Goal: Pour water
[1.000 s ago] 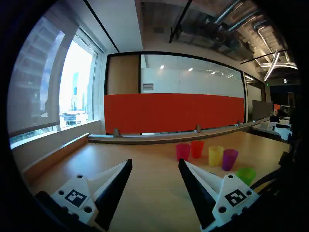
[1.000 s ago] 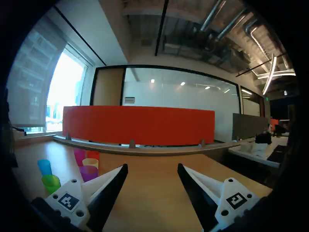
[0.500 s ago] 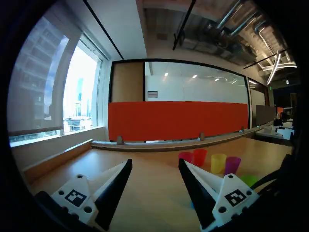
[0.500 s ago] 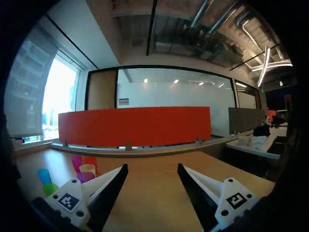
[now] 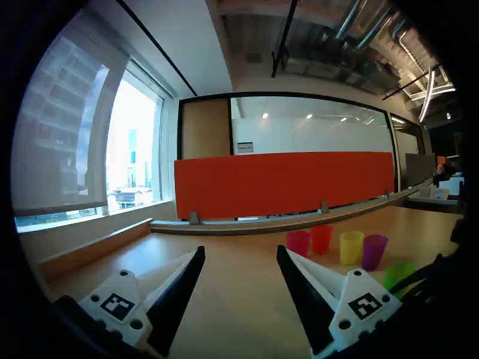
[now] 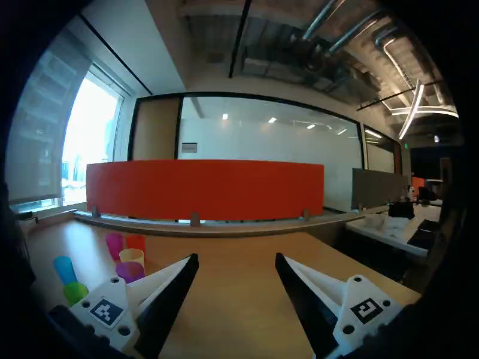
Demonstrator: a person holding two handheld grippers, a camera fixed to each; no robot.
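Both empty: left gripper (image 5: 239,250) and right gripper (image 6: 235,257) gaped open over the table (image 5: 239,317). Best bet was approaching the yellow cup (image 5: 351,246) level, squeezing gently.

- 6 cups in right gripper view: pink cup (image 6: 114,244), red cup (image 6: 136,242), yellow cup (image 6: 132,256), purple cup (image 6: 129,271), blue cup (image 6: 63,269), green cup (image 6: 75,292), 1 each.
- 5 cups in left gripper view: 1 each pink, red, yellow, purple, green.
- 1 orange panel (image 6: 203,188).
- 1 table (image 6: 239,254).
- 2 grippers: left gripper (image 5: 239,281), right gripper (image 6: 235,281), 2 fingers (image 5: 179,287) each.
- 4 marker tags (image 5: 117,306), 2 per gripper.
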